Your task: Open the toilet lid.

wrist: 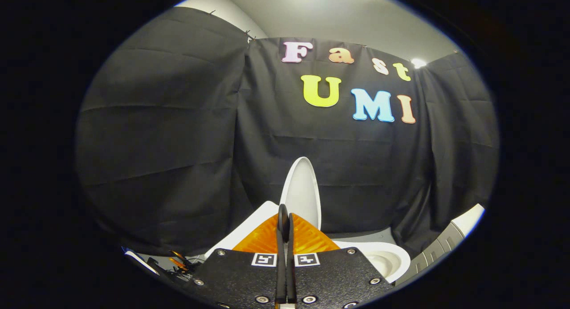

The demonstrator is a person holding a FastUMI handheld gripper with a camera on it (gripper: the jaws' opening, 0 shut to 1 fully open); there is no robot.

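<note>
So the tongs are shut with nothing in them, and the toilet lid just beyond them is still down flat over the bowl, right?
Not quite. The gripper view shows the tongs shut with nothing in them, but the toilet lid just beyond them stands raised, nearly upright, and the bowl lies uncovered to the side.

gripper [285,224] camera, close, facing raised toilet lid [303,191], perhaps level

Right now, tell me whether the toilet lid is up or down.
Up: the lid stands upright beyond the shut gripper, with the bowl uncovered.
</note>
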